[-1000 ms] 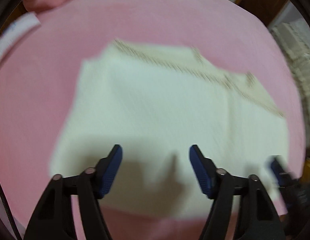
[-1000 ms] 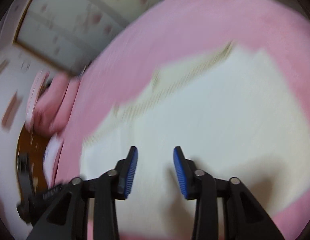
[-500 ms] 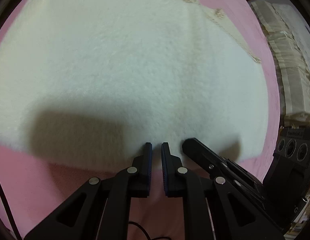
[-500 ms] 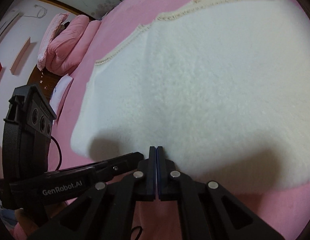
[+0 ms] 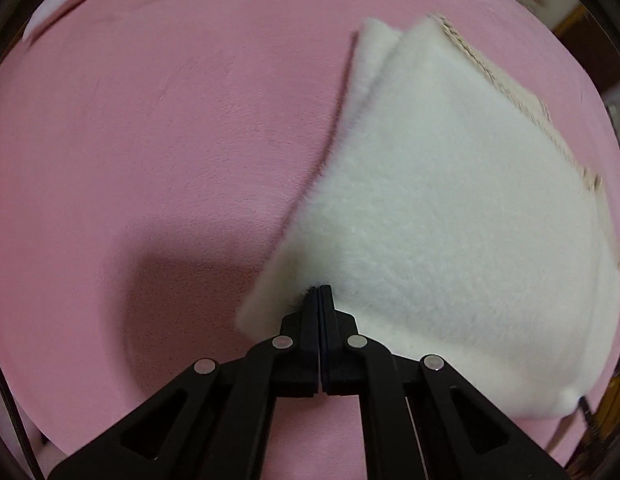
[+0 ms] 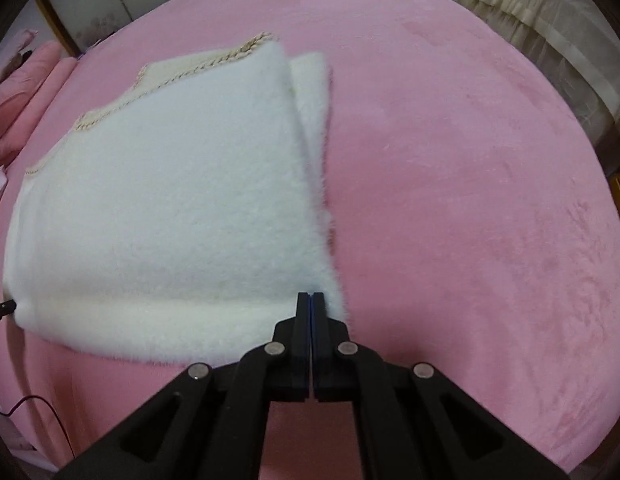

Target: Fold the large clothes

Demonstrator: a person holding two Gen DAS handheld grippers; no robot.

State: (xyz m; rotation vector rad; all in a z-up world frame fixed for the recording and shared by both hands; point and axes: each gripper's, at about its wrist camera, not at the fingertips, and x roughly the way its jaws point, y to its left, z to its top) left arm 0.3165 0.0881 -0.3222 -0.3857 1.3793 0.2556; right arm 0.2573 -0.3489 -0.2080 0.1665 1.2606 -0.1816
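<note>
Left wrist view: left gripper (image 5: pixel 318 289) at bottom centre, jaws pressed together with the near edge of the white fleece garment (image 5: pixel 450 216) pinched between the tips. The garment fills the right half of the frame, lying on the pink bedcover (image 5: pixel 149 140); its left edge runs diagonally from the gripper up to the upper right, where a second layer shows beneath the top one. A beige knitted trim (image 5: pixel 510 84) borders the garment's far right edge. Right wrist view: right gripper (image 6: pixel 310 295) at bottom centre, jaws also closed, clamped on the garment's (image 6: pixel 169 208) near right corner. Here the garment occupies the left half of the frame, folded over on itself, a lower layer peeking out along the right edge near the top. Braided beige trim (image 6: pixel 181 72) steps along its far edge at upper left. The near edge looks lifted slightly off the bedcover (image 6: pixel 470 180). Pink pillows (image 6: pixel 25 92) at far left; cream ruffled fabric (image 6: pixel 530 12) at upper right.
</note>
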